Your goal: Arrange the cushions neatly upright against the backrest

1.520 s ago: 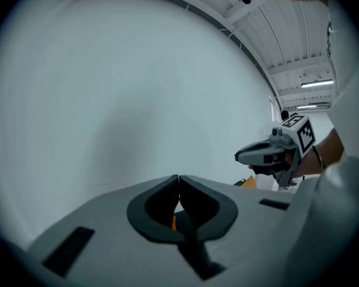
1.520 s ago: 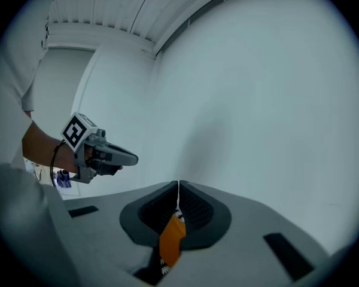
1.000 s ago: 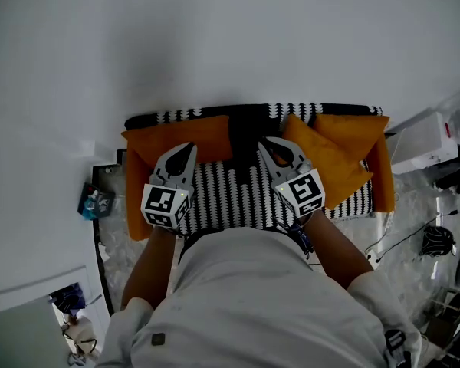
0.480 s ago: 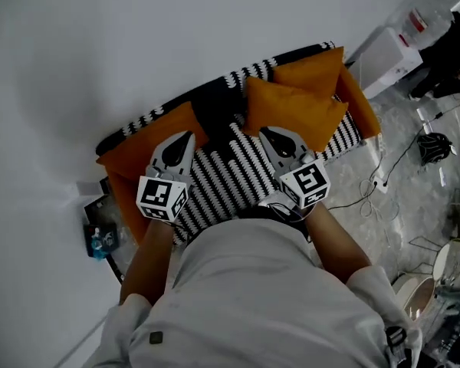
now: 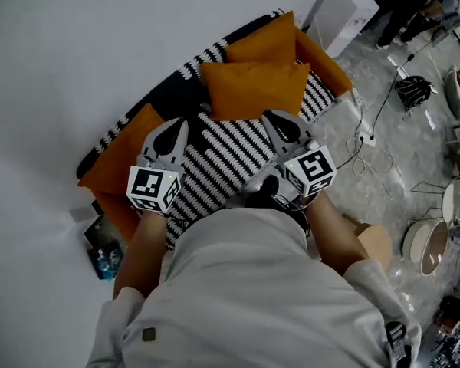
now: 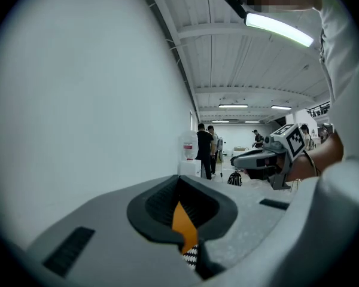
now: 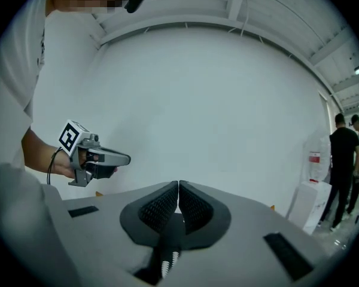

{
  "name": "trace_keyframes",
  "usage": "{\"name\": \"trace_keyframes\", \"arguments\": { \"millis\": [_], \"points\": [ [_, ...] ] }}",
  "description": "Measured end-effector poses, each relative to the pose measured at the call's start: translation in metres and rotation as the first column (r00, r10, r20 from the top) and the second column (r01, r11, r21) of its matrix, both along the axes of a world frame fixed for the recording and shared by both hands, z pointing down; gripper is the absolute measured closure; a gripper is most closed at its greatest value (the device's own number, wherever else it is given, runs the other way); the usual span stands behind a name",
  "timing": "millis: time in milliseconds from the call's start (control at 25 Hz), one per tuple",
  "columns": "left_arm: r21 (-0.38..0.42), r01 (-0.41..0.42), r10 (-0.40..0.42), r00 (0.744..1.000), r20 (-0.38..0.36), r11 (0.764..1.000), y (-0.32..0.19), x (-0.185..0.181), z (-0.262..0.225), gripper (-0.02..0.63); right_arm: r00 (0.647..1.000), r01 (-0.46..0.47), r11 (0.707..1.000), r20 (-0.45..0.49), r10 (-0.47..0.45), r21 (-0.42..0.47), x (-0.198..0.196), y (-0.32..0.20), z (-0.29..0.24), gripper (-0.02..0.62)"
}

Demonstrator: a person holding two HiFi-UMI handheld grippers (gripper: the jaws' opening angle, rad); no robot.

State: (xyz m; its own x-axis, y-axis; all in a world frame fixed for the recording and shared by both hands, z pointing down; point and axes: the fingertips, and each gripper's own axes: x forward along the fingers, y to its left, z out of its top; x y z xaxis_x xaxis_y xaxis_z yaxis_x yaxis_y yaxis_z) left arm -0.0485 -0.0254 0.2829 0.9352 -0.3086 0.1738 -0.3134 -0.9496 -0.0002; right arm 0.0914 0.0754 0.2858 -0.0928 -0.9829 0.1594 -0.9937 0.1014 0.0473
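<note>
A sofa with a black-and-white striped seat stands against a white wall. One orange cushion lies at its left end. Two more orange cushions sit at the right end: one tipped forward on the seat, another behind it by the backrest. My left gripper hovers over the seat's left part, shut and empty. My right gripper is shut and empty, just below the tipped cushion. In the left gripper view, an orange sliver shows behind the left gripper's closed jaws. In the right gripper view, the right gripper points at the bare wall.
A white box stands past the sofa's right end. Cables and a black bag lie on the floor to the right, with people beyond. A round basket sits lower right. A small blue item lies left of the sofa.
The head view has swung round, so the sofa now runs diagonally and more floor shows at the right. Both grippers stay shut over the seat.
</note>
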Motion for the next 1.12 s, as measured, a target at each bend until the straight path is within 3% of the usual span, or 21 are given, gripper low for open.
{"name": "trace_keyframes", "arguments": {
  "millis": [320, 720, 920, 1120],
  "points": [
    [0.005, -0.053, 0.053, 0.998, 0.014, 0.999, 0.045, 0.099, -0.001, 0.595, 0.999, -0.031, 1.0, -0.016, 0.031, 0.006, 0.089, 0.047, -0.007, 0.566],
    [-0.007, -0.047, 0.047, 0.998, 0.036, 0.999, 0.087, 0.219, 0.013, 0.595, 0.998, 0.027, 1.0, -0.053, -0.028, -0.015, 0.202, 0.083, 0.003, 0.566],
    [-0.013, -0.051, 0.052, 0.997, 0.051, 0.999, 0.097, 0.255, 0.018, 0.595, 0.999, 0.03, 0.999, -0.032, -0.03, -0.025, 0.235, 0.094, 0.012, 0.566],
    [-0.026, -0.052, 0.054, 0.996, 0.068, 0.998, 0.088, 0.264, 0.026, 0.595, 1.0, 0.012, 0.999, 0.008, -0.011, -0.047, 0.248, 0.087, 0.025, 0.566]
  ]
}}
